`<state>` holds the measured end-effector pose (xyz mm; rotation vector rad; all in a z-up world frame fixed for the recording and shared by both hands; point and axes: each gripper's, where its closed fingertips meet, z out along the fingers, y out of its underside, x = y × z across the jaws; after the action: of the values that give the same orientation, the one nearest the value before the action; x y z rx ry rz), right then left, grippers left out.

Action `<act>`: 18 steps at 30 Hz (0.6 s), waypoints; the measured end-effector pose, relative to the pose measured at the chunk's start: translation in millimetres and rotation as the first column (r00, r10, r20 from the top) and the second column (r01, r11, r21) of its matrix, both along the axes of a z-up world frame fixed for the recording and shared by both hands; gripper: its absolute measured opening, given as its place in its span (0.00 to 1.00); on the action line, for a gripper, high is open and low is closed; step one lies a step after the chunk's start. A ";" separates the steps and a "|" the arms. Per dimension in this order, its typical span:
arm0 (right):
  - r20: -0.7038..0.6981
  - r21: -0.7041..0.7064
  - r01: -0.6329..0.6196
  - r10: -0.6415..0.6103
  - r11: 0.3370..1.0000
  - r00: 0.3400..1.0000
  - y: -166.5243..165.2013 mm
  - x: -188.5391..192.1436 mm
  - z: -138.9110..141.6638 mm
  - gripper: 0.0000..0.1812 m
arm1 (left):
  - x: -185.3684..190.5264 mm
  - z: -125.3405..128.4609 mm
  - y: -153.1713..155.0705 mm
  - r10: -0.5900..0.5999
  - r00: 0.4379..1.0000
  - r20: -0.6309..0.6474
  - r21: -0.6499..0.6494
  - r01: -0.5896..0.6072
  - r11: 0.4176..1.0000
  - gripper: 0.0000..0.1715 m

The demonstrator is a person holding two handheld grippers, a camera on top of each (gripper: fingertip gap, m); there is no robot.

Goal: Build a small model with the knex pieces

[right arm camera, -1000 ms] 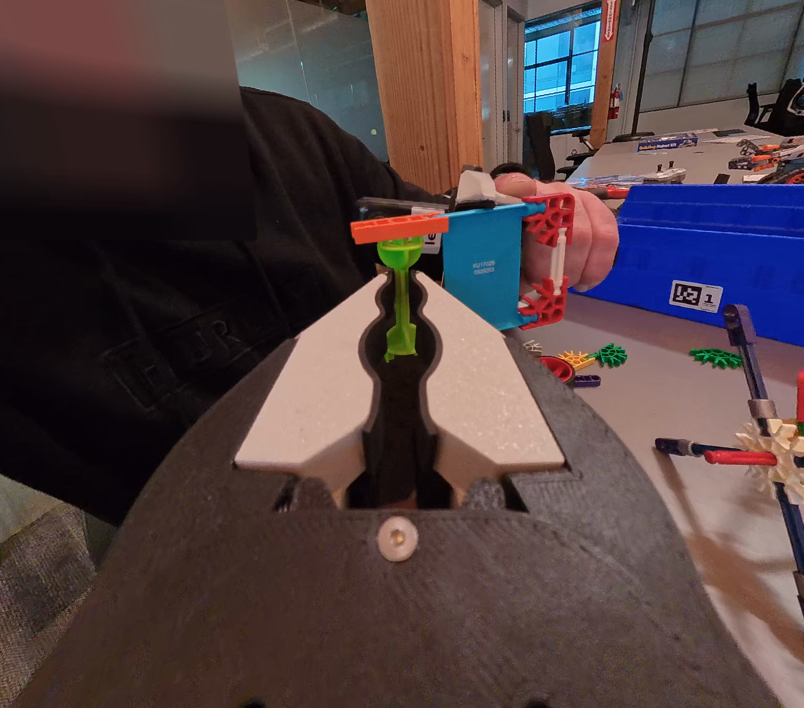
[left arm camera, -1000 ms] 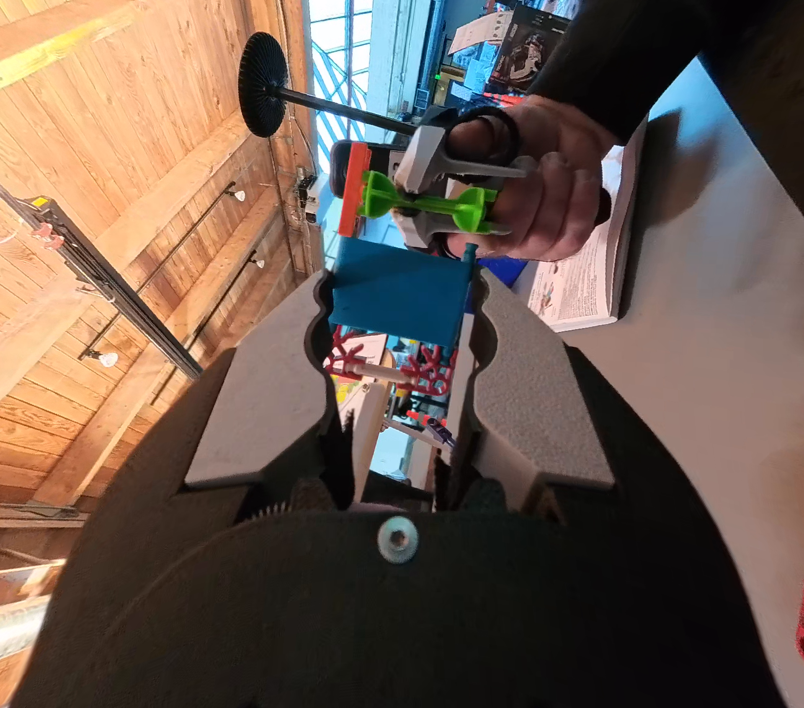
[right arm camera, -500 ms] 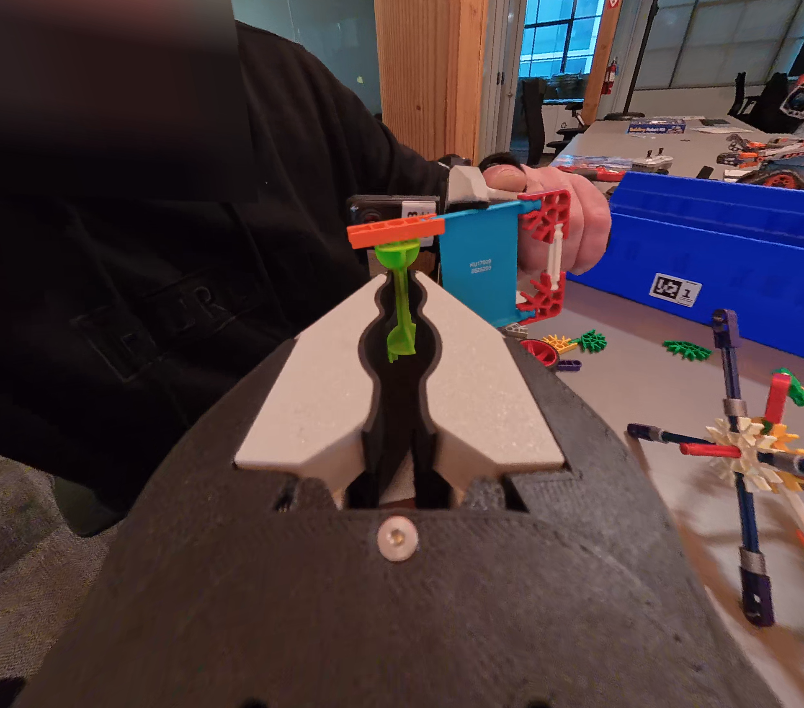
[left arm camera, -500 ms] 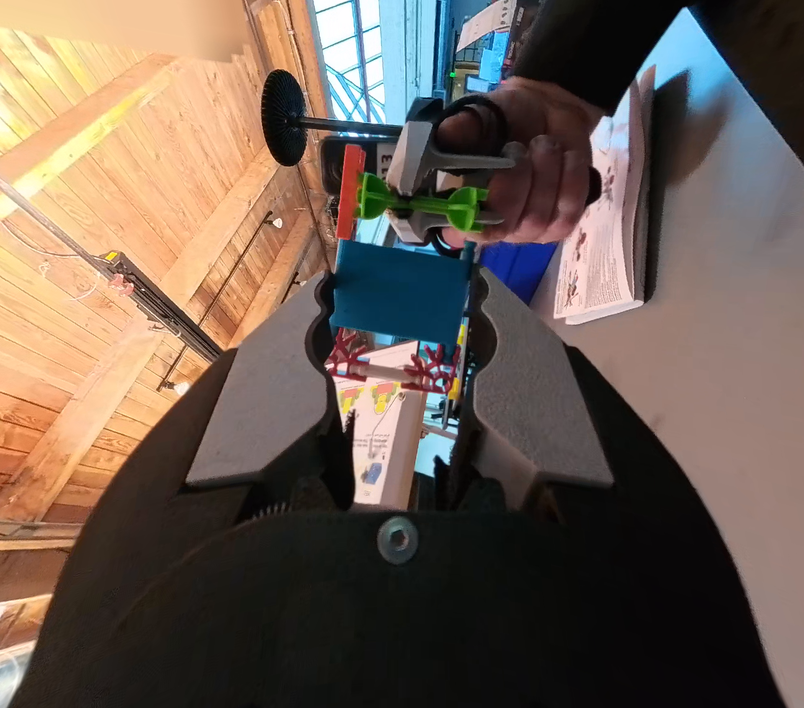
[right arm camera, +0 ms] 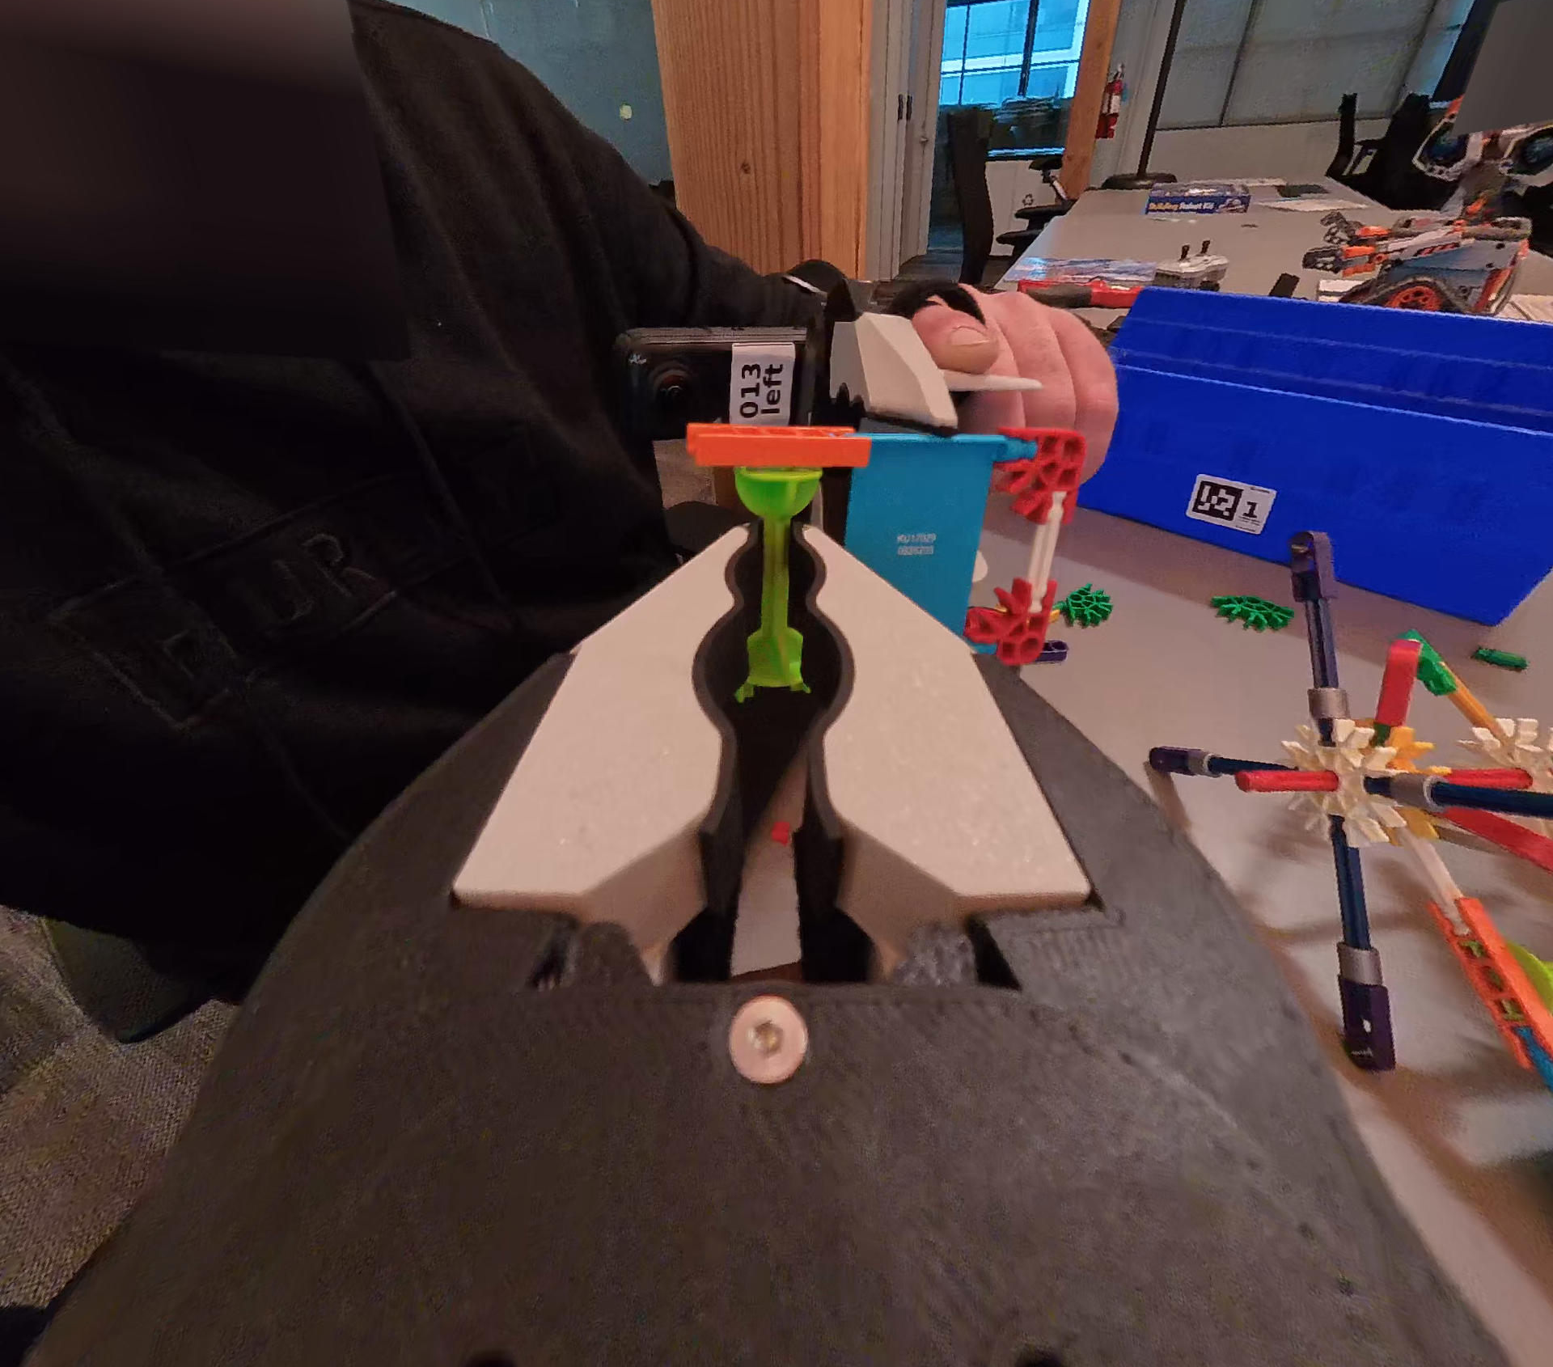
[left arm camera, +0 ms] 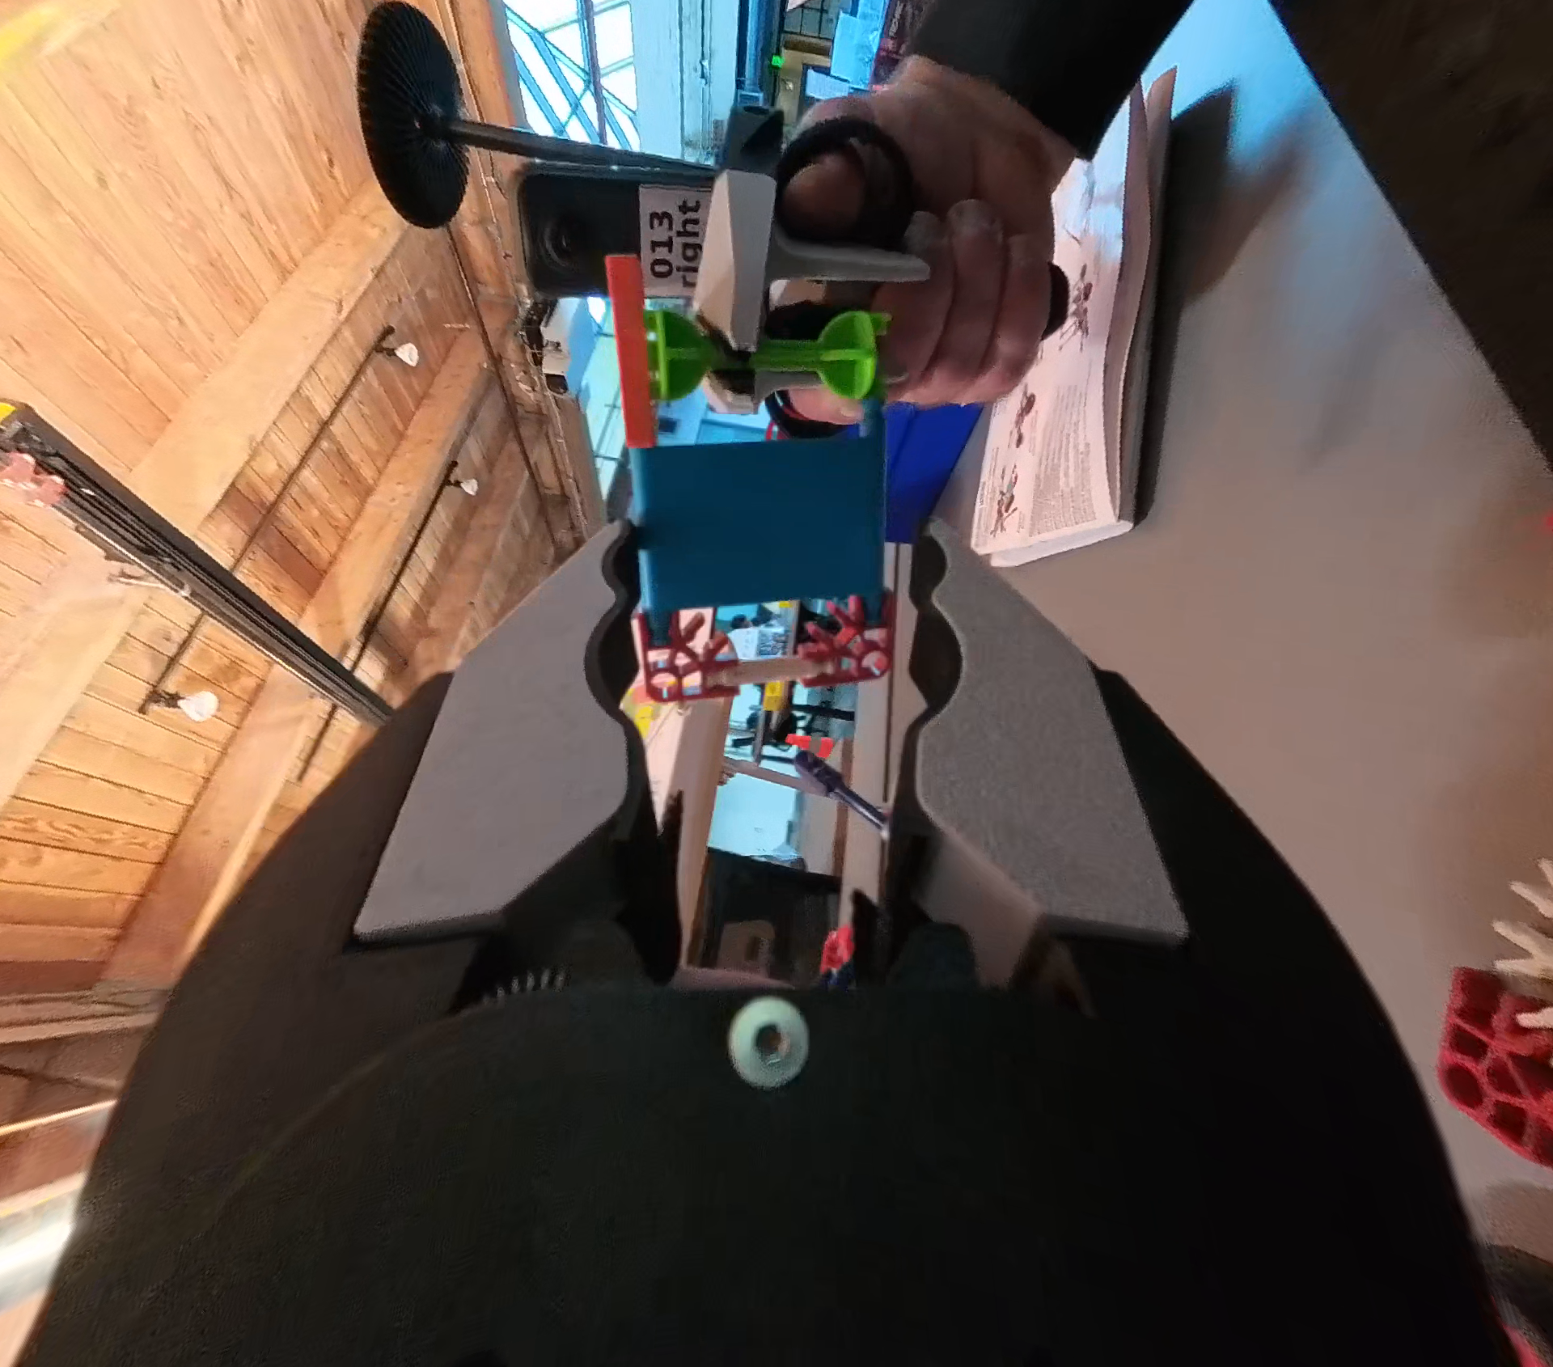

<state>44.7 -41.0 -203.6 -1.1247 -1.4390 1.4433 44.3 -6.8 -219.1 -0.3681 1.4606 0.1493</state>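
My left gripper [left arm camera: 769, 553] is shut on a blue panel [left arm camera: 756, 528], gripping its two side edges. Two red connectors [left arm camera: 681, 654] joined by a white rod sit on the panel's near edge. My right gripper [right arm camera: 773, 541] is shut on a green rod [right arm camera: 773, 612], whose far end carries an orange bar [right arm camera: 777, 444]. The orange bar touches the top corner of the blue panel [right arm camera: 916, 528]. The right gripper also shows in the left wrist view [left arm camera: 739, 318], held by a hand, with the green rod [left arm camera: 756, 360] and orange bar [left arm camera: 630, 352]. Both are held above the grey table [right arm camera: 1176, 671].
A blue bin [right arm camera: 1345, 436] stands at the back of the table. A rod-and-connector model [right arm camera: 1345, 780] lies at the right. Green connectors [right arm camera: 1084, 604] lie loose near the panel. An open booklet [left arm camera: 1067, 402] lies on the table. A red piece [left arm camera: 1496, 1066] sits at the left view's right edge. Both grippers' tips are close together, under 4 cm apart.
Both grippers keep their hold and stay together. Both views have swung: the table model comes further into the right view, and the red piece enters the left view.
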 end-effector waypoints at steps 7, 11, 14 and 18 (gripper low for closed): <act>0.054 -0.015 0.057 -0.056 0.998 0.997 12.6 -7.4 -12.5 0.02 | 2.1 26.8 -17.8 -0.063 0.994 0.088 -0.146 0.075 0.986 0.29; 0.078 -0.016 0.081 -0.079 0.997 0.994 17.0 -9.4 -17.1 0.02 | 7.2 13.0 -17.7 -0.052 0.999 -0.007 -0.179 0.050 0.983 0.17; 0.099 -0.005 0.101 -0.100 0.995 0.990 20.2 -9.9 -20.7 0.02 | 6.8 6.2 -14.7 -0.042 0.998 -0.054 -0.217 0.029 0.976 0.14; 0.124 0.018 0.120 -0.122 0.993 0.985 22.6 -11.1 -25.2 0.01 | 6.0 0.8 -12.4 -0.042 0.997 -0.058 -0.259 0.026 0.966 0.13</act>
<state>33.6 -18.3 -228.8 -1.2927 -1.4353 1.2993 50.3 -19.2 -218.3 -0.5535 1.5522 -0.0590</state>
